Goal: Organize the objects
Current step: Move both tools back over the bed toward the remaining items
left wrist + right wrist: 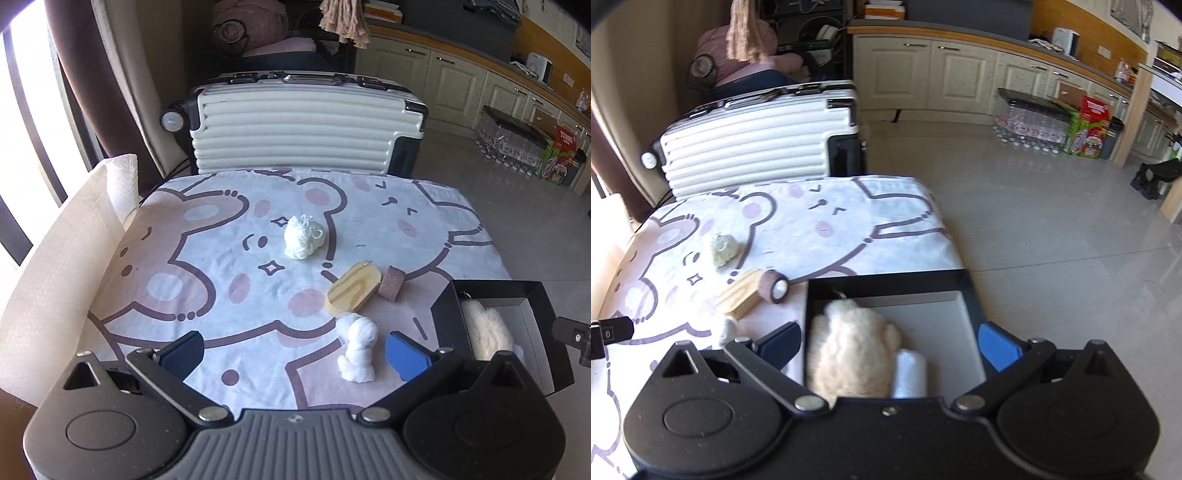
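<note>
Between the spread fingers of the empty left hand-held gripper (295, 350), a soft, light cotton bundle (357, 347) lies on the surface (221, 295); pinch its narrow middle.

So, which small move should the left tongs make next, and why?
Probably ease the left tongs forward and slightly right over the white cotton bundle, then close. The tongs are open and empty, and that bundle lies nearest, just inside the blue right finger. The black box beside it already holds a fluffy item, so it likely goes there.
</note>
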Motion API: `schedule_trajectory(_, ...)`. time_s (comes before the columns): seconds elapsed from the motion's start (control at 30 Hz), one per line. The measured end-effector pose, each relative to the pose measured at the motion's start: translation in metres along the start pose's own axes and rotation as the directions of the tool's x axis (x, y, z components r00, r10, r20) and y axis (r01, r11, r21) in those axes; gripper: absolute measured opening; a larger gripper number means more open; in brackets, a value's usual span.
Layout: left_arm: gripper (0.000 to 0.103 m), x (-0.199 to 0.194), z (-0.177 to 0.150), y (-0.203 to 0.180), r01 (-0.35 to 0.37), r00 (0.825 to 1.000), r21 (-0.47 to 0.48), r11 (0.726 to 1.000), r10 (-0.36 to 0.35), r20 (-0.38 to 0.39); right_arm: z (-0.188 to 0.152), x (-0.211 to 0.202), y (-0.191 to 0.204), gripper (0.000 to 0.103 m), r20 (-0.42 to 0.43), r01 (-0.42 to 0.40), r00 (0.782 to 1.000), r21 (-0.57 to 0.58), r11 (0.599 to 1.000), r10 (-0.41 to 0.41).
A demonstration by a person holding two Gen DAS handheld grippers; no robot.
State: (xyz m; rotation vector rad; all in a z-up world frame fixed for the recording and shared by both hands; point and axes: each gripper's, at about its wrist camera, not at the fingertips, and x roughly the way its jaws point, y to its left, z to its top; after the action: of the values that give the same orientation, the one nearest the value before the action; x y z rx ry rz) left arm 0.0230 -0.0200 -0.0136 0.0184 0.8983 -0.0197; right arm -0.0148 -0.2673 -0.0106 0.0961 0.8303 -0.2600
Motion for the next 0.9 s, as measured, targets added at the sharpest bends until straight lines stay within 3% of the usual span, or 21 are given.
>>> schedule_trajectory(0.47, 0.103, -0.005, -0.006, 0.047, -0.060, 0.998, -0.049, 0.997, 0.059, -0.009, 0.005, 0.005, 0.051, 0.103, 0.008, -0.074, 0.997, -0.040, 0.996, 0.074)
schedule_trajectory(0.9, 0.103, -0.006, -0.004, 0.032, -0.032, 0.999, 0.000, 0.999, 0.032, 0.007, 0.009, 0.004, 0.046, 0.103, 0.062, -0.095, 0.994, 0.033, 0.995, 0.093)
